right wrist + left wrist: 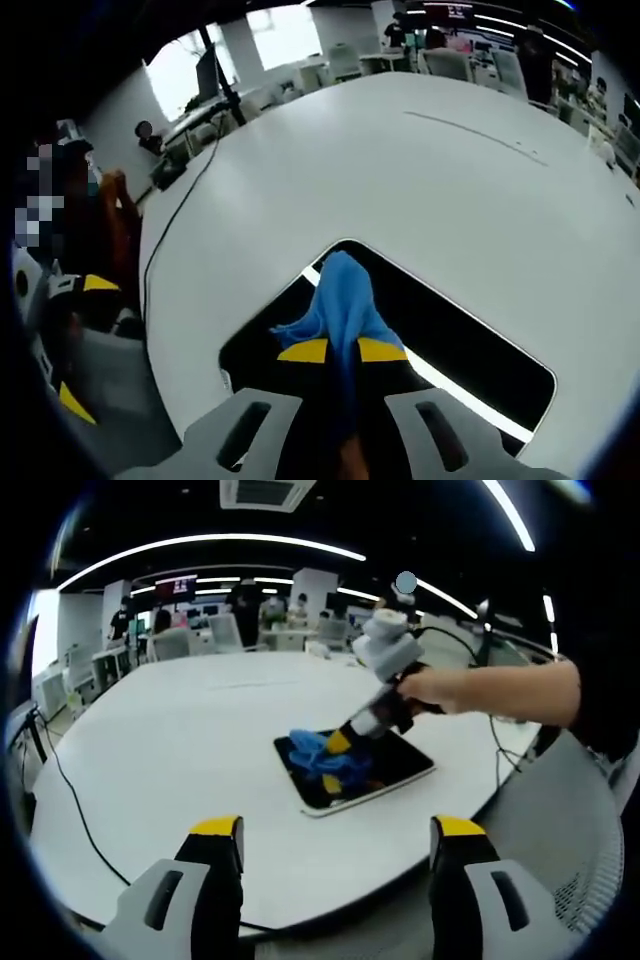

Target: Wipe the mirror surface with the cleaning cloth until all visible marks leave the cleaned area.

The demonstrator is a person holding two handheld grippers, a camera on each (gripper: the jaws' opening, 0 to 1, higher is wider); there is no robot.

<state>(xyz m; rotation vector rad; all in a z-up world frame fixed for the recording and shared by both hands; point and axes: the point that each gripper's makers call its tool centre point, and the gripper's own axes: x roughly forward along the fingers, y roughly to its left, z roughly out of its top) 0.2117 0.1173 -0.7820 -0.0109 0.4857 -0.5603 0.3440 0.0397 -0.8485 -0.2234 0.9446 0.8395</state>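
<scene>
A dark rectangular mirror [395, 767] lies flat on the white table [200, 730], a little right of centre in the left gripper view. A crumpled blue cleaning cloth [318, 757] rests on its left part. My right gripper [337, 763], held by a person's hand, is shut on the cloth and presses it to the glass. In the right gripper view the cloth [343, 300] is pinched between the yellow-tipped jaws of my right gripper [343, 351], over the mirror [470, 345]. My left gripper [338, 830] hovers open near the table's front edge, well short of the mirror.
A black cable [75, 800] runs along the table's left side. A mesh office chair [575, 870] stands at the right edge. Desks, chairs and people fill the room behind. A second cable [185, 205] crosses the table's edge in the right gripper view.
</scene>
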